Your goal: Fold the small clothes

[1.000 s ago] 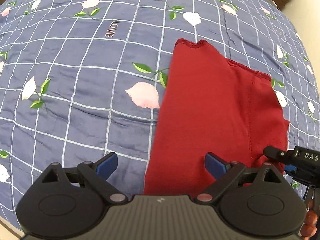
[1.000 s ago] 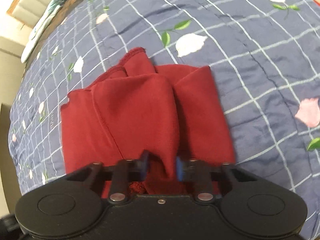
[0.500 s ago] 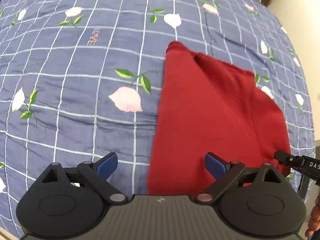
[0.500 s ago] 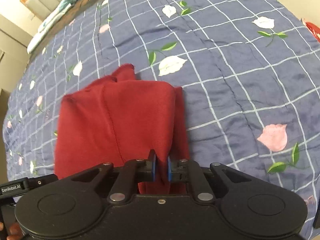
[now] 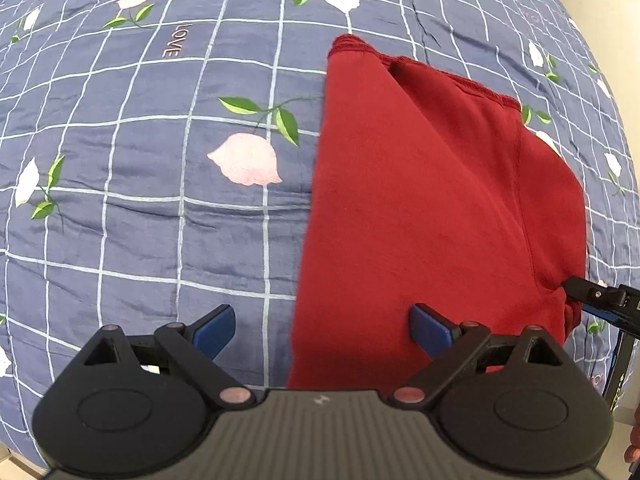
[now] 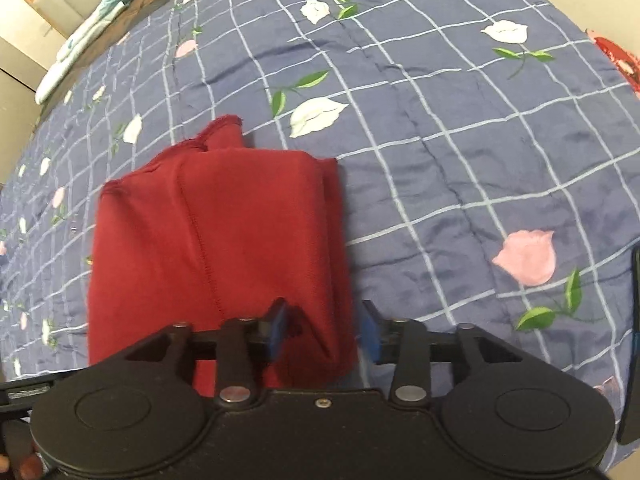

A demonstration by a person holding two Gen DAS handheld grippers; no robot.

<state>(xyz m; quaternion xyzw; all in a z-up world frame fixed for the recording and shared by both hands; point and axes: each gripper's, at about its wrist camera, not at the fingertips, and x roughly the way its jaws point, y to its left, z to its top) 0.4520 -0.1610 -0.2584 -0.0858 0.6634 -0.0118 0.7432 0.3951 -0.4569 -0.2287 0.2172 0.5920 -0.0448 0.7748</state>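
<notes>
A dark red garment (image 5: 420,200) lies folded lengthwise on the blue flowered bedspread (image 5: 140,160). My left gripper (image 5: 322,328) hovers open over its near left edge, one blue finger over the bedspread and the other over the cloth. In the right wrist view the same garment (image 6: 224,248) stretches away from me. My right gripper (image 6: 324,332) is open, and the garment's near right fold still lies between its parted blue fingers. The tip of the right gripper (image 5: 592,294) shows at the cloth's right corner in the left wrist view.
The bedspread (image 6: 460,160) spreads wide to the right of the garment. A folded pale cloth (image 6: 92,20) lies on furniture past the far left edge of the bed. A red patterned item (image 6: 616,56) sits at the far right edge.
My right gripper, shut on the garment's fold half a second ago, has opened, and the fold now rests on the bed. The left gripper stayed open and came a little closer to the cloth.
</notes>
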